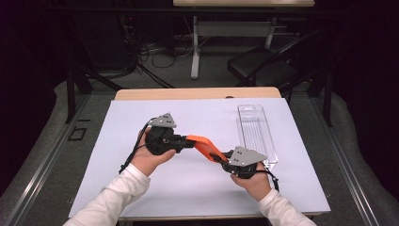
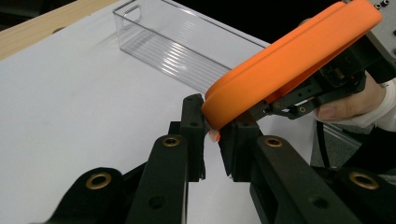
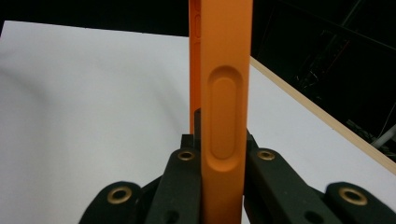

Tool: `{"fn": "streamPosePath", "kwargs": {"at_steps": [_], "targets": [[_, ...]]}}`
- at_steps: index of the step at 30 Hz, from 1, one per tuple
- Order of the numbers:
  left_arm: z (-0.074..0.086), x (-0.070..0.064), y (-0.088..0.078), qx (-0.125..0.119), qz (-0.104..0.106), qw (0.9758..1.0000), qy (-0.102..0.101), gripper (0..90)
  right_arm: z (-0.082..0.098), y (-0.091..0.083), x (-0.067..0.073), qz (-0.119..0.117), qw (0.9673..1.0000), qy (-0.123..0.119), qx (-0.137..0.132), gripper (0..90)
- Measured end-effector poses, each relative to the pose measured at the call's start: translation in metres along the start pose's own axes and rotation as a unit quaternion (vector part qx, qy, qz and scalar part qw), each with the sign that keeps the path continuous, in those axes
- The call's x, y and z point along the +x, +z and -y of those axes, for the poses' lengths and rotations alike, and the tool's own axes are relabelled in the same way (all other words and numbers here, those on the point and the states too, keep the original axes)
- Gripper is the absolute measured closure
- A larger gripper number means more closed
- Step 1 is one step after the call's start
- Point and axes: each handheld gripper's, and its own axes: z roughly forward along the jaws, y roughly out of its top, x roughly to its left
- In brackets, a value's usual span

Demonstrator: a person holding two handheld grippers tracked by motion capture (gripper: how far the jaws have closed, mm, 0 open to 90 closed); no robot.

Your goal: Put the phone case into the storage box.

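Observation:
An orange phone case (image 1: 203,142) hangs in the air between my two grippers, above the white sheet. My left gripper (image 1: 190,140) holds its upper left end. In the left gripper view the jaws (image 2: 212,135) stand on either side of the case's rounded end (image 2: 289,60) with both pads touching it. My right gripper (image 1: 217,157) is shut on the lower right end. In the right gripper view the case (image 3: 224,70) rises edge-on from between the jaws (image 3: 219,144), with its long side-button recess facing the camera.
A clear plastic bin (image 1: 254,134) lies lengthwise on the right side of the white sheet (image 1: 141,188), just beyond my right hand; it shows in the left gripper view too (image 2: 177,44). The wooden table edge (image 1: 197,93) runs along the back.

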Motion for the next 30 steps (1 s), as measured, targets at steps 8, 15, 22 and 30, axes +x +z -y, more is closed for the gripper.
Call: {"fn": "streamPosePath", "kwargs": {"at_steps": [8, 15, 22, 30], "targets": [[0.0014, 0.0013, -0.0005, -0.003, 0.009, 0.9997, -0.021, 82.4, 0.0002, 0.0002, 0.0, -0.001, 1.0, -0.002, 0.001, 87.1], [0.0008, 0.0002, -0.0007, -0.001, 0.004, 0.9996, -0.029, 83.0, 0.0003, 0.0003, -0.0004, -0.001, 1.0, -0.001, 0.0, 86.9], [0.0005, -0.0002, -0.0012, 0.003, 0.003, 0.9994, -0.033, 83.4, 0.0005, 0.0008, 0.0005, -0.002, 1.0, 0.002, 0.002, 86.8], [0.0006, -0.0003, 0.0001, 0.006, -0.003, 0.9986, -0.052, 83.6, 0.0009, 0.0019, 0.001, -0.004, 0.9999, 0.009, 0.007, 86.7]]}}
